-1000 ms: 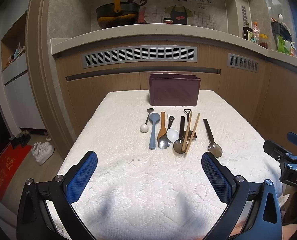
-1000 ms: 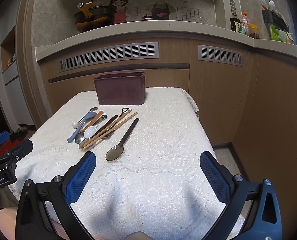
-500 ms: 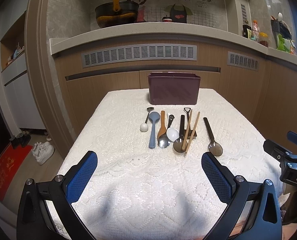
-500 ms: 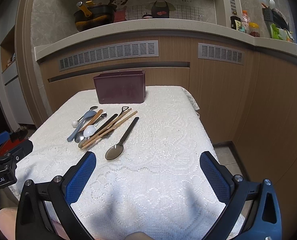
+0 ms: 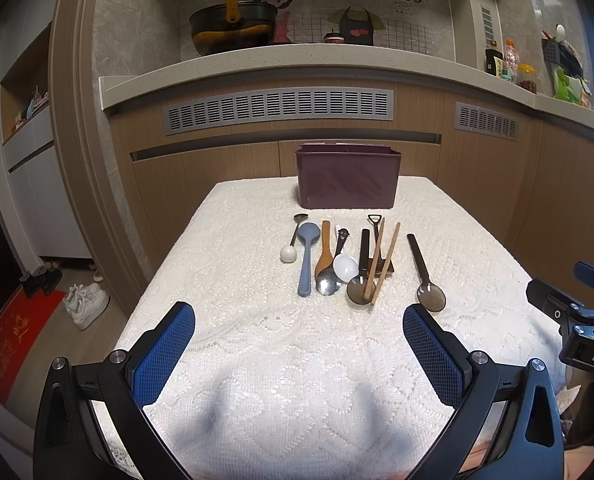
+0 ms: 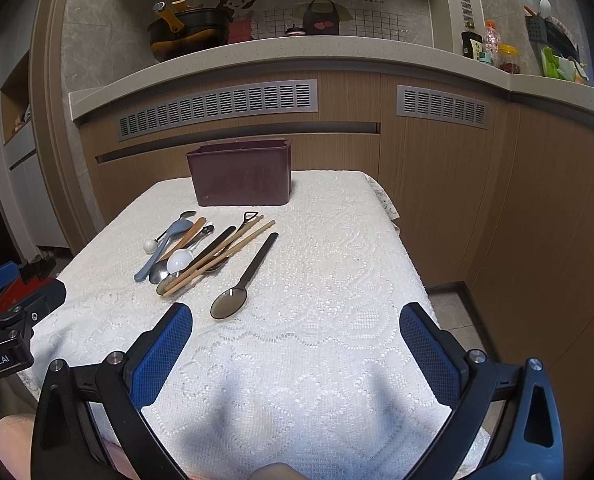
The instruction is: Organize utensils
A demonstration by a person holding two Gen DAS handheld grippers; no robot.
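Observation:
Several utensils lie in a row on the white lace tablecloth point(image 5: 257, 360): a blue spoon point(image 5: 307, 256), a wooden spoon point(image 5: 324, 254), a white spoon point(image 5: 345, 266), wooden chopsticks point(image 5: 382, 260) and a dark translucent spoon point(image 5: 425, 272) apart at the right, which also shows in the right wrist view point(image 6: 245, 278). A maroon utensil box point(image 5: 348, 181) stands behind them, also in the right wrist view point(image 6: 241, 178). My left gripper point(image 5: 299, 336) is open and empty, near the front of the table. My right gripper point(image 6: 295, 334) is open and empty, in front of the dark spoon.
Wooden kitchen cabinets with vent grilles point(image 5: 277, 110) and a countertop with a black pan point(image 5: 233, 28) stand behind the table. The table's right edge point(image 6: 413, 264) drops to the floor. Shoes point(image 5: 85, 304) and a red mat lie on the floor at the left.
Both grippers have drifted slightly forward toward the utensils. Nothing on the table has moved.

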